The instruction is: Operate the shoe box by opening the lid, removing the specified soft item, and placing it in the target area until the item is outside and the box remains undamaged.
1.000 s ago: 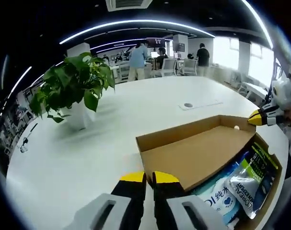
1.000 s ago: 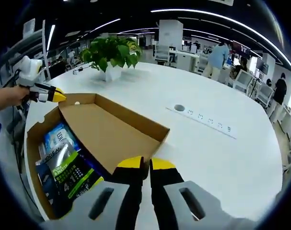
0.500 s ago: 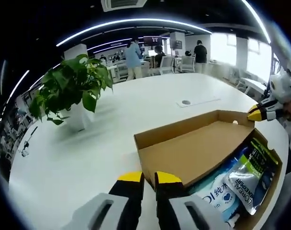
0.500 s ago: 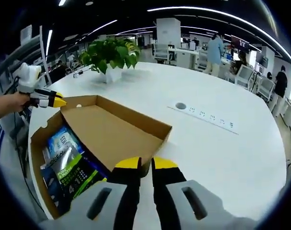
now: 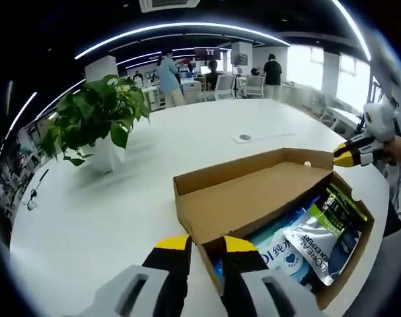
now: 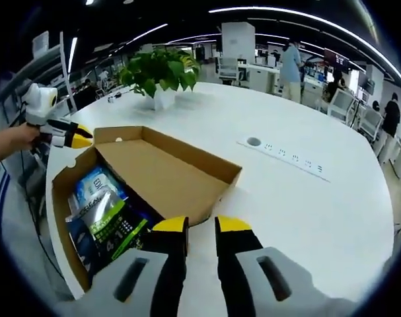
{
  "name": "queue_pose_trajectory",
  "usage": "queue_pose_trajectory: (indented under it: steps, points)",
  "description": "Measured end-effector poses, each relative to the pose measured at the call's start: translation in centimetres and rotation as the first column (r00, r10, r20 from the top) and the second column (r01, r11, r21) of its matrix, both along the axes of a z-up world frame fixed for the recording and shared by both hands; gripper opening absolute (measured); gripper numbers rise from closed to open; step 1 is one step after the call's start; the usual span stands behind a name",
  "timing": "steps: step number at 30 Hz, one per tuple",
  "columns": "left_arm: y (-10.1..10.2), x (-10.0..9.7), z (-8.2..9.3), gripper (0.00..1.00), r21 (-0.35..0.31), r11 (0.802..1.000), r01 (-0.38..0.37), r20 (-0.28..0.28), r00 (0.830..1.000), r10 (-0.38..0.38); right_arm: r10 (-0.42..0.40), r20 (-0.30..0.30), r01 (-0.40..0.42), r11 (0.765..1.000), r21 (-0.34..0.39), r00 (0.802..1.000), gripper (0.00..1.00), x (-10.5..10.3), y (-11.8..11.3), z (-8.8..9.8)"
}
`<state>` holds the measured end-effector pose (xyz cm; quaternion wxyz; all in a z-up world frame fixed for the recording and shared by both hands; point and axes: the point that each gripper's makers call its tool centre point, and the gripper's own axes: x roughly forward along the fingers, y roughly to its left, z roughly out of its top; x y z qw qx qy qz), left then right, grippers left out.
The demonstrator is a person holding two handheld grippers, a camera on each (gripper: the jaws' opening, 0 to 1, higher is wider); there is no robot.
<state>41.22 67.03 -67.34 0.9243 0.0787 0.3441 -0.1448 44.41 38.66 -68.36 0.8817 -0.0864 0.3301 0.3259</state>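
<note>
On a white counter (image 5: 121, 198), a potted plant (image 5: 94, 125) stands at far left, well apart from the shoe box (image 5: 273, 211), whose lid (image 5: 253, 198) lies folded back, baring soft pouches (image 5: 319, 234) still packed inside. The left tongs (image 5: 203, 246) hover at the box's near corner, jaws slightly parted and holding nothing. At the far corner, the right tongs (image 5: 339, 156) taper to a closed-looking tip; in their own view the right tongs (image 6: 201, 226) stand slightly apart, empty.
</note>
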Motion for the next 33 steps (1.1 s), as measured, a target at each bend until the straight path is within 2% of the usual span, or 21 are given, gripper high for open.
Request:
queue_pose_trajectory:
  steps: [5, 7, 12, 19, 26, 33]
  points:
    - [-1.0, -1.3, 0.4, 0.21, 0.002, 1.0, 0.02, 0.001, 1.0, -0.02, 0.015, -0.004, -0.015, 1.0, 0.01, 1.0, 0.2, -1.3, 0.0, 0.6]
    - [-1.8, -1.9, 0.6, 0.22, -0.048, 0.999, 0.018, -0.001, 1.0, -0.018, 0.025, -0.005, -0.025, 1.0, 0.015, 1.0, 0.22, -1.9, 0.1, 0.9]
    - [-2.9, -3.4, -0.2, 0.24, -0.041, 0.998, 0.039, -0.026, 0.999, -0.04, 0.052, -0.006, -0.052, 0.998, 0.018, 0.999, 0.26, -3.3, 0.3, 1.3]
    - [-5.0, -5.5, -1.2, 0.24, -0.067, 0.994, 0.083, -0.074, 0.993, -0.088, 0.068, -0.014, -0.067, 0.997, 0.027, 0.998, 0.29, -4.6, 0.4, 1.5]
    - [-7.3, -7.2, -2.5, 0.25, -0.135, 0.983, 0.125, -0.139, 0.98, -0.143, 0.089, -0.025, -0.088, 0.996, 0.034, 0.996, 0.32, -5.9, 0.8, 1.3]
    - [-8.7, -7.8, -3.4, 0.25, -0.188, 0.973, 0.133, -0.18, 0.969, -0.168, 0.101, -0.036, -0.099, 0.994, 0.036, 0.994, 0.33, -6.8, 1.1, 0.8]
